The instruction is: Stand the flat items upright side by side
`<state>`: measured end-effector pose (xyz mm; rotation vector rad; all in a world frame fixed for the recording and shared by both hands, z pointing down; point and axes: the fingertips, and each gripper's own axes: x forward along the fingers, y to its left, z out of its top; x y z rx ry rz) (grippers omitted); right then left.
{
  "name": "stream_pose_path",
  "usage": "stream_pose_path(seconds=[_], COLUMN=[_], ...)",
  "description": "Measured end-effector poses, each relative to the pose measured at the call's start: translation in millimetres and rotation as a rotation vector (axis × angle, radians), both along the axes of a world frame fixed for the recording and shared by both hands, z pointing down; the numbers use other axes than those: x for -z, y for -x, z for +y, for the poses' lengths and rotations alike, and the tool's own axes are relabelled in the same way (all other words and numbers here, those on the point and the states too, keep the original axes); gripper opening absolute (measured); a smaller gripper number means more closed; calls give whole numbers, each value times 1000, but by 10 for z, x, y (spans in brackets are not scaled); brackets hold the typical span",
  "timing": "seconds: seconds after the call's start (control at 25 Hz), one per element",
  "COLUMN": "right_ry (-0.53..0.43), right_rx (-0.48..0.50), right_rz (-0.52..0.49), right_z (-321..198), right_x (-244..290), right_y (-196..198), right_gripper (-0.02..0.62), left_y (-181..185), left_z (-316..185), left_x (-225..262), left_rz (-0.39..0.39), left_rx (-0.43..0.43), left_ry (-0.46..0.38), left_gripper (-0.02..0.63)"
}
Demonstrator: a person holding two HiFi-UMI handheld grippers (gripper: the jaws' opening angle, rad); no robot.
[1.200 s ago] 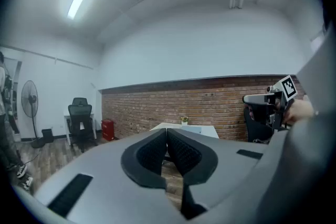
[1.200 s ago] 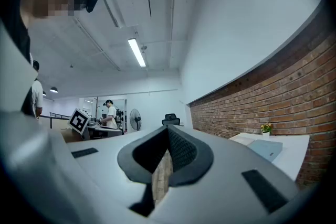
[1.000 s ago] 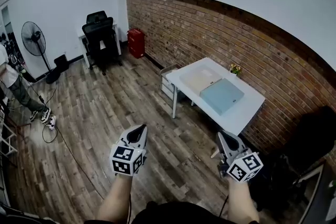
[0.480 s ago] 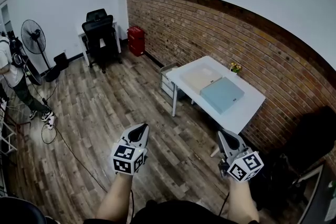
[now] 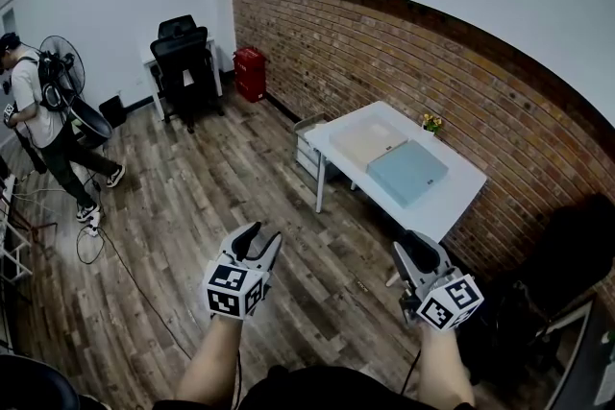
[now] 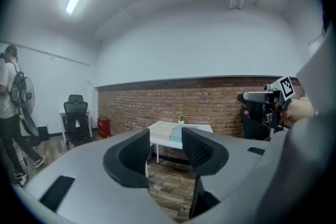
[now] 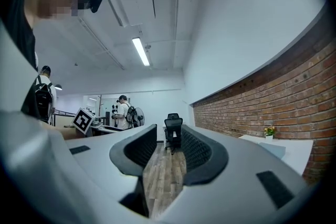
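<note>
Left gripper [image 5: 261, 240], right gripper [image 5: 415, 247]: both jaws opening, nothing between them, above wood floor [image 5: 192, 206]. Beige flat item [image 5: 367, 142] and blue flat item [image 5: 407, 174] lie side by side on white table [image 5: 452, 202].

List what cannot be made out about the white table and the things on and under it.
- Beige flat item and blue flat item, head view: too small to tell what they are or how thick.
- Plant, head view: too small, so its pot cannot be made out.
- Drawer unit, head view: mostly hidden under the white table.
</note>
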<state>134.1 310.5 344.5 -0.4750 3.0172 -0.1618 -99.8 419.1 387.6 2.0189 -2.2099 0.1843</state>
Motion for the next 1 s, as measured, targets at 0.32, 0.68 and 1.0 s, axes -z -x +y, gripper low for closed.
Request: stream_pose_path(seconds=[0.32,0.68,1.0], right_ry=[26,54,60], right_rx=[30,27,-8], right_rz=[16,33,52], right_z=[19,2,-54], right_x=[-43,-117,-168], right_y=[39,17,-75], right_gripper=[314,522,581], left_y=[-96,-192,-228], left_z=[-31,-75,-66], left_x=[-53,-132,-135], left_rz=[18,28,30], left_rx=[-46,-64,-44], left_ry=[17,55,60], left_gripper=[331,456,504])
